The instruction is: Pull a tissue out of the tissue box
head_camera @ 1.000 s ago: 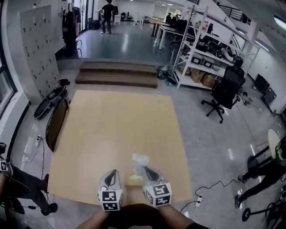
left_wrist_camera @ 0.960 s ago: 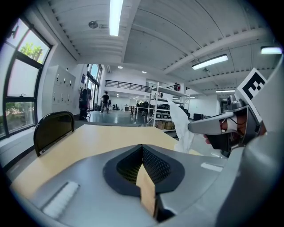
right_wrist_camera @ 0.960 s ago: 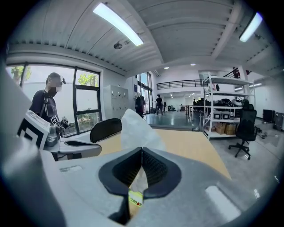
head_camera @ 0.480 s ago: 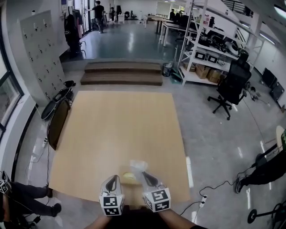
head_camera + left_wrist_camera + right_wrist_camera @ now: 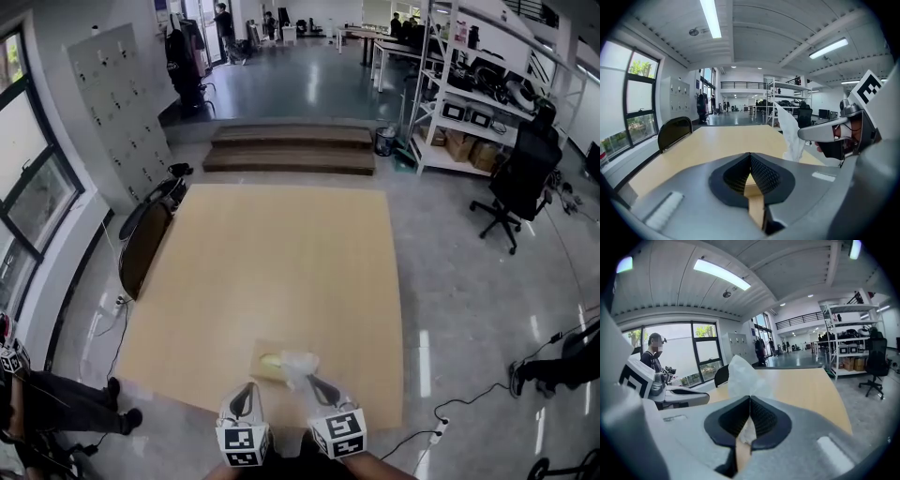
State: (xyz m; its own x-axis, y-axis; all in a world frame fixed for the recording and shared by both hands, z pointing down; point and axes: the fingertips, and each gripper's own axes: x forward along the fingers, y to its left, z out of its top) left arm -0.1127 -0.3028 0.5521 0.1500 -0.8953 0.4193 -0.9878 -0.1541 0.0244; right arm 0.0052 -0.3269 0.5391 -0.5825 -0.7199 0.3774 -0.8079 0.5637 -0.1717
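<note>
A tan tissue box [image 5: 266,352] with a yellow opening lies on the wooden table [image 5: 281,262] near its front edge. A white tissue [image 5: 298,362] rises from the box's right side. My right gripper [image 5: 315,383] is shut on the tissue [image 5: 742,375], which bunches up above the meeting pads [image 5: 759,416]. My left gripper [image 5: 246,392] sits just left of it, short of the box, jaws together with nothing between them [image 5: 750,158]. In the left gripper view the tissue [image 5: 790,133] hangs from the right gripper [image 5: 820,133].
A black chair [image 5: 145,246] stands at the table's left edge. Steps [image 5: 291,150] lie beyond the far end, with shelves [image 5: 473,103] and an office chair [image 5: 520,178] at the right. A person [image 5: 52,403] is at the lower left. A cable [image 5: 469,398] runs over the floor at the right.
Both grippers have drawn back toward the table's near edge and the box now lies farther ahead of them. The tissue stays in the right gripper. The head view has shifted.
</note>
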